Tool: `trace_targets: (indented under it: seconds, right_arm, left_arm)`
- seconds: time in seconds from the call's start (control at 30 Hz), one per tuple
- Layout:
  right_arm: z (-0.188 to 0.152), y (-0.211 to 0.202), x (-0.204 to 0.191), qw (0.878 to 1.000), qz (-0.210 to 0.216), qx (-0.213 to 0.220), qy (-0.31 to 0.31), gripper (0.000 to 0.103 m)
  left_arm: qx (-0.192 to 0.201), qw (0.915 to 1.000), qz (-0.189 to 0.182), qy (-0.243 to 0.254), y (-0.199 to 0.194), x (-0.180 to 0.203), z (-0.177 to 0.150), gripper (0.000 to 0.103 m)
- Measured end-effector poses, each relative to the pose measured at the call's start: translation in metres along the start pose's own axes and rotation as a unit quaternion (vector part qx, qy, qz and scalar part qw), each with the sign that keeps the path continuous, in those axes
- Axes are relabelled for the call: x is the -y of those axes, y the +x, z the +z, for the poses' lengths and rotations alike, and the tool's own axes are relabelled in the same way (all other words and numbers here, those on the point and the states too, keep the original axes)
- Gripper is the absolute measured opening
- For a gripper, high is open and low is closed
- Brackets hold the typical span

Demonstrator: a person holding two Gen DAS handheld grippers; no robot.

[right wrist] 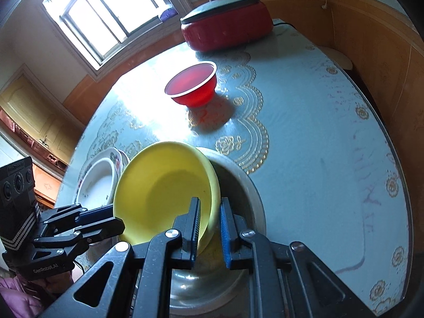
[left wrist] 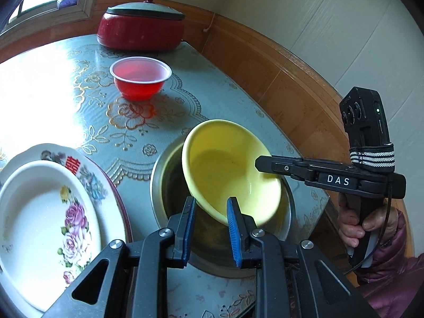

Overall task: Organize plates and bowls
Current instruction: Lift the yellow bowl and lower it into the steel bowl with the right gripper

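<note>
Over the steel bowl (right wrist: 246, 185), both claws, left (left wrist: 210, 228) and right (right wrist: 209, 228), clamp the yellow bowl's (right wrist: 164, 185) rim; next, lower it level inside.

Three bowls: a yellow bowl (left wrist: 230, 169) between the tongs, a metal bowl (left wrist: 161, 175) under it, a red bowl (left wrist: 140, 79) beyond. Two stacked plates (left wrist: 47, 201) left. One lidded red pot (left wrist: 140, 26) farthest.

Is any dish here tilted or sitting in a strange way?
Yes. The yellow bowl is steeply tilted, leaning inside the metal bowl rather than lying flat in it. Both tongs, left and right, straddle its rim. The red bowl stands upright.
</note>
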State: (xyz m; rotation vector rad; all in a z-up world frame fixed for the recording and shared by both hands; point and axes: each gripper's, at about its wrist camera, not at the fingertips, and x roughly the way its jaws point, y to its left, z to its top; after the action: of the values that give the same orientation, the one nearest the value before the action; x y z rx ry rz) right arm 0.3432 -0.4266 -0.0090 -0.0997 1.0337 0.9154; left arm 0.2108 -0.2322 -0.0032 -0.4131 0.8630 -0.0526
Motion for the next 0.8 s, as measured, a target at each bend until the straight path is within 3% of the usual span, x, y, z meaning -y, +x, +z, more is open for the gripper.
trace_targets:
  seconds: [0.37, 0.8]
  right_arm:
    - [-0.018, 0.007, -0.005, 0.999, -0.026, -0.02, 0.003, 0.019]
    - [-0.02, 0.004, -0.012, 0.999, -0.043, -0.018, -0.009, 0.023]
  left_arm:
    - [-0.029, 0.9995, -0.008, 0.009, 0.005, 0.003, -0.015, 0.024]
    - [-0.025, 0.9996, -0.006, 0.012, -0.001, 0.006, -0.02, 0.027]
